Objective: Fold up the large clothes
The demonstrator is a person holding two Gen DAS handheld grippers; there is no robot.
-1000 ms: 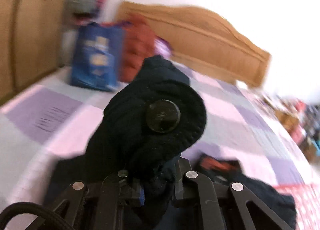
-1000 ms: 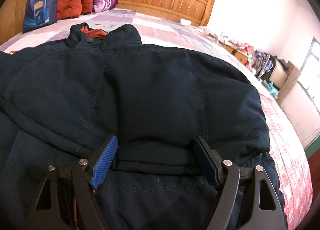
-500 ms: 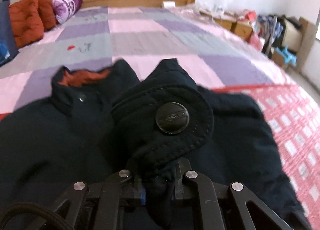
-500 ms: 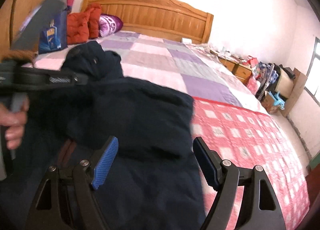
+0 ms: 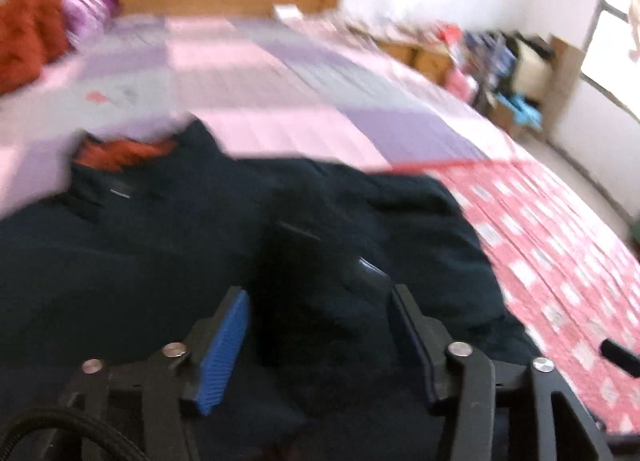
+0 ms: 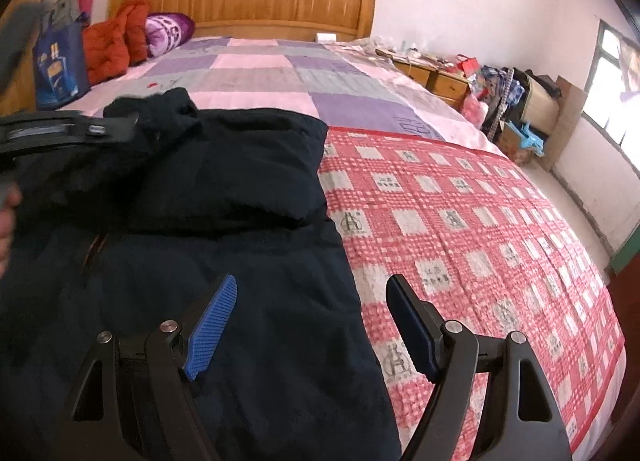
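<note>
- Left hand-held gripper point(image 5: 320, 337): the jaws are opening, and their ribbed blue pads are seen clear of the cloth; the dark sleeve cuff point(image 5: 320, 261) lies just ahead between them, apparently let go onto the jacket body. This view is blurred, so fine contact cannot be confirmed.
- Navy padded jacket point(image 6: 224, 181): it is laid on the bed point(image 6: 460, 201), collar towards the wooden headboard point(image 6: 248, 1), with an orange lining visible at the neck in the left view. The upper part is folded over as a thick, soft-edged slab; the fabric appears matte, quilted and bulky.
- Step in hand, as judged: the sleeve is being laid across the body. It would be done well if the cuff were left flat inside the jacket outline before the hem is taken up.
- Right hand-held gripper point(image 6: 312, 325): it is released and empty, held above the jacket's lower right edge beside the red checked quilt point(image 6: 500, 221).
</note>
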